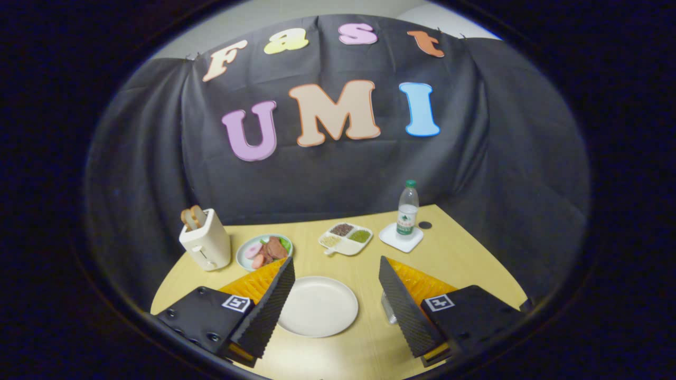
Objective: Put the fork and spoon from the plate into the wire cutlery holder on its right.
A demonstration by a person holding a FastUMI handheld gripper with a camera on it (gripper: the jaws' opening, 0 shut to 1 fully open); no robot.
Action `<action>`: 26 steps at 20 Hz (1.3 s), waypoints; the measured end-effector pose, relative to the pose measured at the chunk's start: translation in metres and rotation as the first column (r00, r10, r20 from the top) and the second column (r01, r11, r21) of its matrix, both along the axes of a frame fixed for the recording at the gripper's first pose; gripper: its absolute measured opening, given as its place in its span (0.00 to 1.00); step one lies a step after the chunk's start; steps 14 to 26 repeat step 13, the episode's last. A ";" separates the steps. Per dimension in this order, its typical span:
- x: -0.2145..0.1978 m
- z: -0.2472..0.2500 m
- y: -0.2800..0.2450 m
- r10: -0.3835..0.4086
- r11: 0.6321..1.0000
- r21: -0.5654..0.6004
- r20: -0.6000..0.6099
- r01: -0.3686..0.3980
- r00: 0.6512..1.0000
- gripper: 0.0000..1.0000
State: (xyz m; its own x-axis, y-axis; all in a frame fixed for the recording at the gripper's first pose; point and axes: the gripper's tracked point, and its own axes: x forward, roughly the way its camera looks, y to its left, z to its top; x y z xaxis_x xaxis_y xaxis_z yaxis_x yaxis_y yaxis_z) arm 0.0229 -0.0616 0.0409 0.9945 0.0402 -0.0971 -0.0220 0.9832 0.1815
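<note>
A: Right, the gripper [335,295] hangs above the yellow table [454,258] with its fingers spread wide, gripping nothing, and the pale round plate [317,306] lies on the table between them.

B: The near-left rim of that plate is cut off by the left finger [266,306]. Its visible surface looks bare; no fork or spoon can be made out on it.

A: Just right of the plate, tucked against the right finger [404,306], a small clear or wiry thing [388,307] peeks out. It may be the cutlery holder, but most of it is hidden, so it is hard to say.

B: Beyond the plate, a divided tray [346,238] holds three fillings, dark, green and pale. Beyond and left of the plate sits a bowl [264,252] of sliced meat and greens.

A: Further left of the plate stands a cream toaster [205,246] with toast poking from its top.

B: And well beyond the plate to the right, a water bottle [407,209] with a green cap stands upright on a white coaster [401,238], a small dark disc [425,225] just beside it, too small to identify.
</note>
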 end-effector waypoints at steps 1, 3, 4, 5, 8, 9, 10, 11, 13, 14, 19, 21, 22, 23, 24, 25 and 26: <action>-0.002 0.001 0.003 0.018 1.000 -0.007 0.035 -0.018 0.999 1.00; -0.007 0.008 0.002 0.034 0.999 -0.037 0.093 -0.030 0.995 1.00; -0.010 0.006 0.004 0.044 0.998 -0.047 0.115 -0.038 0.992 1.00; -0.014 0.006 0.007 0.053 0.998 -0.051 0.129 -0.047 0.990 1.00; -0.018 0.002 0.010 0.064 0.997 -0.052 0.146 -0.057 0.987 1.00; -0.018 0.003 0.009 0.063 0.997 -0.046 0.154 -0.056 0.986 1.00; -0.018 0.005 0.009 0.063 0.998 -0.041 0.165 -0.057 0.984 1.00; -0.018 0.007 0.009 0.064 0.998 -0.037 0.174 -0.058 0.983 1.00; -0.019 0.010 0.007 0.065 0.998 -0.032 0.187 -0.060 0.980 1.00; -0.019 0.010 0.007 0.065 0.998 -0.032 0.187 -0.060 0.980 1.00; -0.019 0.010 0.007 0.065 0.998 -0.032 0.187 -0.060 0.980 1.00; -0.019 0.010 0.007 0.065 0.998 -0.032 0.187 -0.060 0.980 1.00; -0.019 0.010 0.007 0.065 0.998 -0.032 0.187 -0.060 0.980 1.00; -0.019 0.010 0.007 0.065 0.998 -0.032 0.187 -0.060 0.980 1.00; -0.019 0.010 0.007 0.065 0.998 -0.032 0.187 -0.060 0.980 1.00; -0.019 0.010 0.007 0.065 0.998 -0.032 0.187 -0.060 0.980 1.00; -0.019 0.010 0.007 0.065 0.998 -0.032 0.187 -0.060 0.980 1.00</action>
